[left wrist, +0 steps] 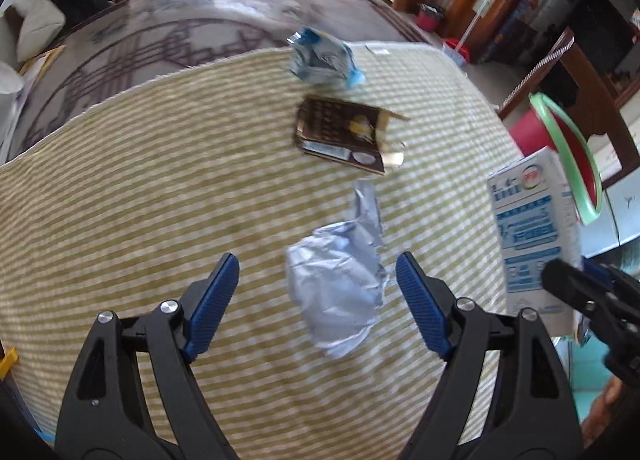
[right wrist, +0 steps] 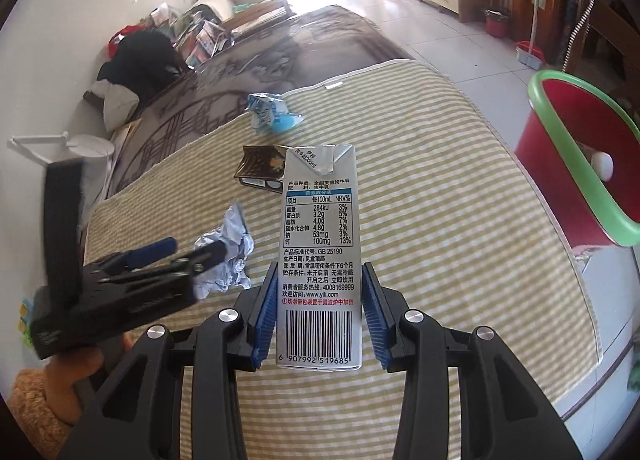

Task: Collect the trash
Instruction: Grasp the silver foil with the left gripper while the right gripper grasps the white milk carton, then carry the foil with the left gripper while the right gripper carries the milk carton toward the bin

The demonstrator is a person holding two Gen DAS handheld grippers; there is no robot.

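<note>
My right gripper [right wrist: 319, 290] is shut on a white and blue milk carton [right wrist: 318, 256] and holds it above the striped cloth; the carton also shows in the left wrist view [left wrist: 532, 236]. My left gripper [left wrist: 318, 280] is open, its blue pads either side of a crumpled silver foil wrapper [left wrist: 340, 280] on the cloth, also in the right wrist view [right wrist: 228, 256]. A flattened brown box [left wrist: 344, 136] lies further on, and a crumpled blue and white packet [left wrist: 322, 60] beyond it. A red bin with a green rim [right wrist: 576, 156] stands to the right of the table.
The green and white striped cloth [left wrist: 140, 180] covers the near end of a dark patterned table [left wrist: 168, 36]. A white object [right wrist: 602, 164] lies in the bin. Clutter, cushions and a black bag sit at the far left. A broom and a small red bucket stand on the tiled floor.
</note>
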